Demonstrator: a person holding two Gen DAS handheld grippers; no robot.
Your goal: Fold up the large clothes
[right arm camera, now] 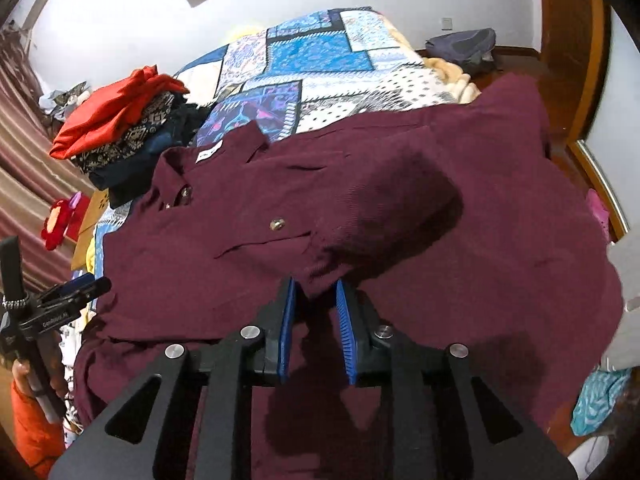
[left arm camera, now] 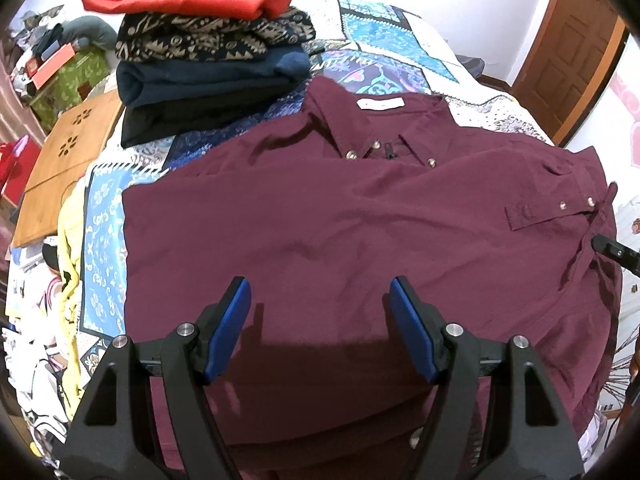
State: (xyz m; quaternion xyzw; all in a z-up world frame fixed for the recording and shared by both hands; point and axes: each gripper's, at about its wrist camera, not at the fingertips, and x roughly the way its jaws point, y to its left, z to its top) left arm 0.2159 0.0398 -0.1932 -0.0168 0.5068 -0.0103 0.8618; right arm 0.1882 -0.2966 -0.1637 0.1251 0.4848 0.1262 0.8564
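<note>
A maroon button-up shirt [left arm camera: 340, 220] lies spread front-up on the patchwork quilt [left arm camera: 384, 32], collar at the far side. My left gripper [left arm camera: 320, 284] hovers open over the shirt's lower body with nothing between its blue pads. In the right wrist view the shirt [right arm camera: 400, 200] has one sleeve folded across its chest. The sleeve's cuff end [right arm camera: 316, 280] sits between the tips of my right gripper [right arm camera: 316, 286], whose pads stand a little apart and do not clamp it. One black finger of the right gripper [left arm camera: 612, 250] shows at the shirt's right edge.
A stack of folded clothes [left arm camera: 208, 60], red on top, sits on the bed beyond the shirt's left shoulder. A wooden board [left arm camera: 68, 160] and clutter lie off the bed's left side. A wooden door [left arm camera: 572, 48] stands at the right. A person's hand [right arm camera: 24, 368] holds the left gripper [right arm camera: 80, 286].
</note>
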